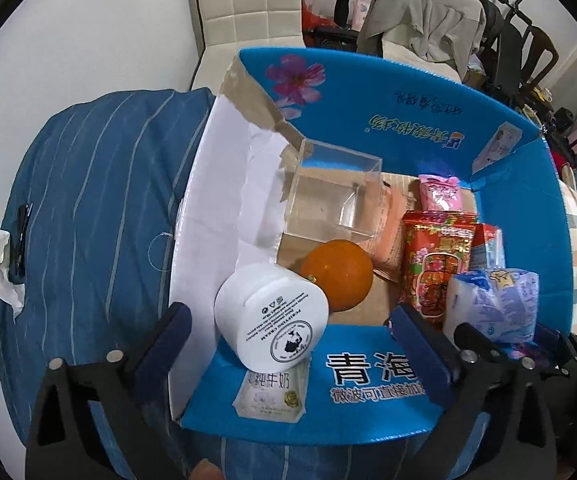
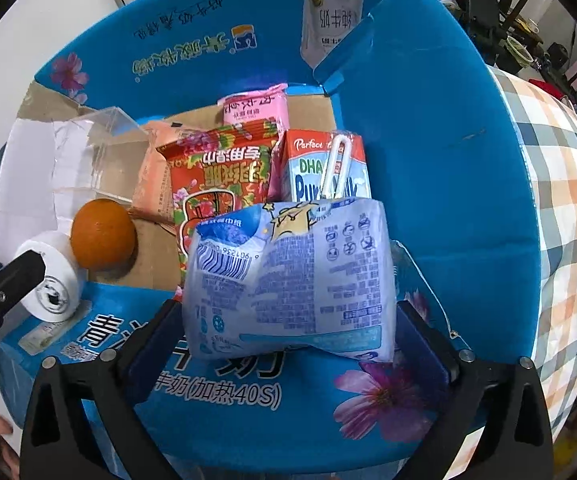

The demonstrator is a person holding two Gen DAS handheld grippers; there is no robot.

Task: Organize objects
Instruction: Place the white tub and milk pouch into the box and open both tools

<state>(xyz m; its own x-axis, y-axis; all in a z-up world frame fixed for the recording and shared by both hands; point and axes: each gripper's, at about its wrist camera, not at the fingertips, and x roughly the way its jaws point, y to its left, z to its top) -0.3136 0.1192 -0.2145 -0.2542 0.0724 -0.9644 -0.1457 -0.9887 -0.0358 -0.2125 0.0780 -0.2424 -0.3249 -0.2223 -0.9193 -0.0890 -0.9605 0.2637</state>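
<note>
A bright blue cardboard box [image 2: 428, 184] with pink printed flowers holds an orange fruit [image 1: 336, 276], a white jar [image 1: 270, 318], a red floral packet [image 2: 216, 184], a pink packet [image 2: 254, 108] and a pale blue tissue pack [image 2: 288, 280], on navy bedding [image 1: 96, 200] striped in light blue.

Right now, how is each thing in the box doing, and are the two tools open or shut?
Box: flaps open.
White jar: tipped on its side, lid on.
Orange: whole, touching the jar.
Clear case: empty, open on top.
Red packet: sealed, leaning.
Milk carton: upright, straw attached.
Tissue pack: crumpled, between the right tool's fingers.
Left tool: open.
Right tool: open.
</note>
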